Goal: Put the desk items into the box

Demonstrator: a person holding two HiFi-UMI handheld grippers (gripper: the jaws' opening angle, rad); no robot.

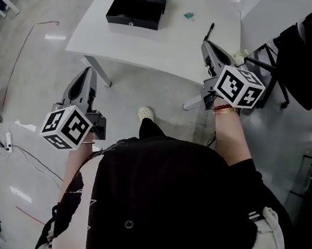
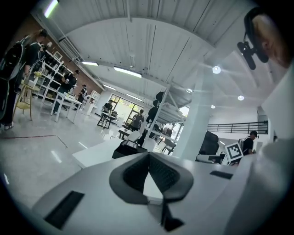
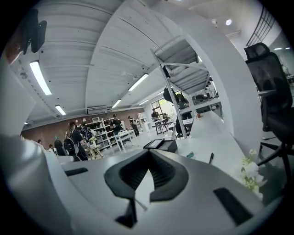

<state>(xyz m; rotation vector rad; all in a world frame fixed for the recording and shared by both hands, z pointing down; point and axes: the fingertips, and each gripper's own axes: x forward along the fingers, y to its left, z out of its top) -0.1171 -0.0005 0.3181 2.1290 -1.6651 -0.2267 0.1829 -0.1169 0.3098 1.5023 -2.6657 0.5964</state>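
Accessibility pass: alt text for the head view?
Seen from above, a person holds a left hand-held gripper and a right hand-held gripper out toward a white table. On it lie a black box, a small green item and a black pen.

1 table [image 1: 168,49], 1 blk box [image 1: 136,6], 1 pen [image 1: 210,30], 1 sm green item [image 1: 188,15], 2 tools: L tool [image 1: 87,72] + R tool [image 1: 206,43]

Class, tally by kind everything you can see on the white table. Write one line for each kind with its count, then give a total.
Black box: 1
Black pen: 1
Small teal item: 1
White flowers, apparently right at the edge: 1
Total: 4
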